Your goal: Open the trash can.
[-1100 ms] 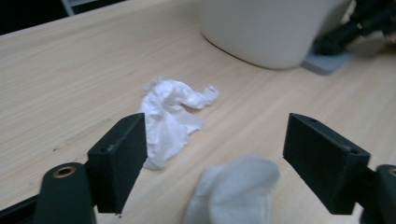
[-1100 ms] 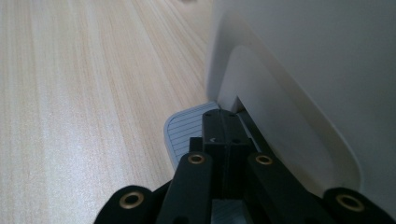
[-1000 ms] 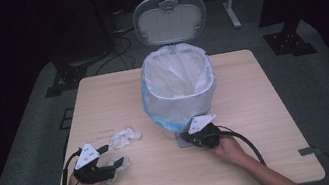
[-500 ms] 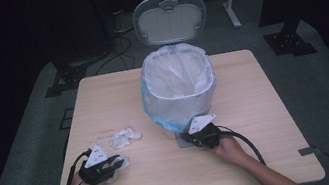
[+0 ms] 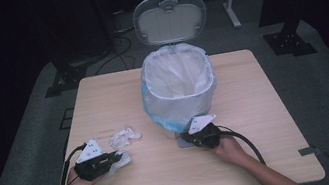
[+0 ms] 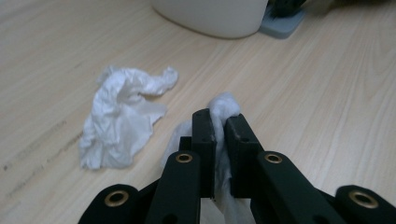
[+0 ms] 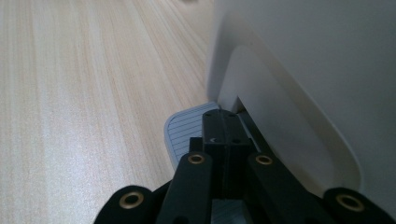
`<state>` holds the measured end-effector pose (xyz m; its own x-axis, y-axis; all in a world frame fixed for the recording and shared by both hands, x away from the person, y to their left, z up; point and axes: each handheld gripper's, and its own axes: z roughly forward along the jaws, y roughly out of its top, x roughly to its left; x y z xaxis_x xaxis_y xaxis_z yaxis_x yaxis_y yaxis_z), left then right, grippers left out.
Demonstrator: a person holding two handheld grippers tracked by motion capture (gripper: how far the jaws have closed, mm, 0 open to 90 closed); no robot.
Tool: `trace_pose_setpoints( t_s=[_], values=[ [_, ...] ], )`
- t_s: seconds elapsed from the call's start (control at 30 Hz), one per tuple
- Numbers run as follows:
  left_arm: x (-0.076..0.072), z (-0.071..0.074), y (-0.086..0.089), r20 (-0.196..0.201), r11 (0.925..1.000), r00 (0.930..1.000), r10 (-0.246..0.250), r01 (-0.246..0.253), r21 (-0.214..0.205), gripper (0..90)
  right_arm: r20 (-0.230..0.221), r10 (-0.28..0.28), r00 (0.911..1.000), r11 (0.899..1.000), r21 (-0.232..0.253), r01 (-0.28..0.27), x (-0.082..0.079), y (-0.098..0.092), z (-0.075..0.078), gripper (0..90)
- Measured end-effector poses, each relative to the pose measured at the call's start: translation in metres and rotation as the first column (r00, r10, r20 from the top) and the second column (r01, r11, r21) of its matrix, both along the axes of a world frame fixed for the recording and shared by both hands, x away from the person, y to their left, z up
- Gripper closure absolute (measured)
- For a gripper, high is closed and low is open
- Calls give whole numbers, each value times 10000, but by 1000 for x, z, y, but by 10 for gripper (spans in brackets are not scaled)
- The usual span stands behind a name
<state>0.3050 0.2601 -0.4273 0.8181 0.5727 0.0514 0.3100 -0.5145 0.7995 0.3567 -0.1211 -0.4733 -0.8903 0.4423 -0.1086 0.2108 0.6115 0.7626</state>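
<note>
A white pedal bin with a plastic liner stands mid-table, its lid raised. My left gripper lies low near the front left; its jaws have just been closing and now pinch a crumpled white tissue. Just beyond it on the wood lies a second crumpled tissue, which the left gripper view shows loose to the left of my jaws. My right gripper is shut, with its tips resting on the grey ribbed pedal at the bin's foot.
The light wooden table is bordered by dark floor with stands and cables behind. The bin's base and its pedal lie ahead of the left gripper. A piece of tape sticks at the table's right front edge.
The left gripper's jaws have closed onto the nearer tissue and the hand has settled slightly. The right gripper, the bin and the other tissue have not moved.
</note>
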Motion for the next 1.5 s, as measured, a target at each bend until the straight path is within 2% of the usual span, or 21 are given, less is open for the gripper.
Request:
trace_pose_setpoints(
  t_s=[0.1,0.17,0.2,0.3,0.33,0.43,0.53,0.57,0.6,1.27,1.5],
  values=[
    [3,13,-3,70,9997,9997,-246,247,-77,839,-9,-18,10000,10000,13,18,0,0,0,900],
    [4,16,-4,69,9995,9995,-301,302,-119,839,34,4,10000,10000,-18,-4,0,0,0,900],
    [6,25,-6,103,9987,9989,-451,453,-221,839,15,-5,10000,10000,12,5,0,0,0,900],
    [8,32,-8,148,9979,9984,-548,553,-336,839,60,25,10000,10000,20,-25,1,-1,-1,900],
    [10,40,-10,175,9968,9977,-648,655,-459,839,56,25,10000,10000,28,-25,1,-1,-1,900],
    [12,48,-12,217,9962,9971,-732,742,-465,839,47,21,10000,10000,56,-21,1,-1,-1,900],
    [16,62,-17,242,9939,9953,-943,955,-546,839,27,24,10000,10000,77,-25,1,-1,-1,900],
    [16,62,-17,242,9939,9953,-943,955,-546,839,27,24,10000,10000,77,-25,1,-1,-1,900],
    [18,69,-20,241,9926,9941,-1059,1072,-568,839,19,20,10000,10000,91,-21,1,-1,-1,900],
    [37,120,-41,441,9802,9837,-1743,1776,-872,839,-11,87,10000,9998,159,-87,1,-2,-1,900],
    [42,138,-50,643,9760,9798,-1893,1949,-975,839,-68,58,10000,9998,180,-57,0,-2,-1,900]
  ],
)
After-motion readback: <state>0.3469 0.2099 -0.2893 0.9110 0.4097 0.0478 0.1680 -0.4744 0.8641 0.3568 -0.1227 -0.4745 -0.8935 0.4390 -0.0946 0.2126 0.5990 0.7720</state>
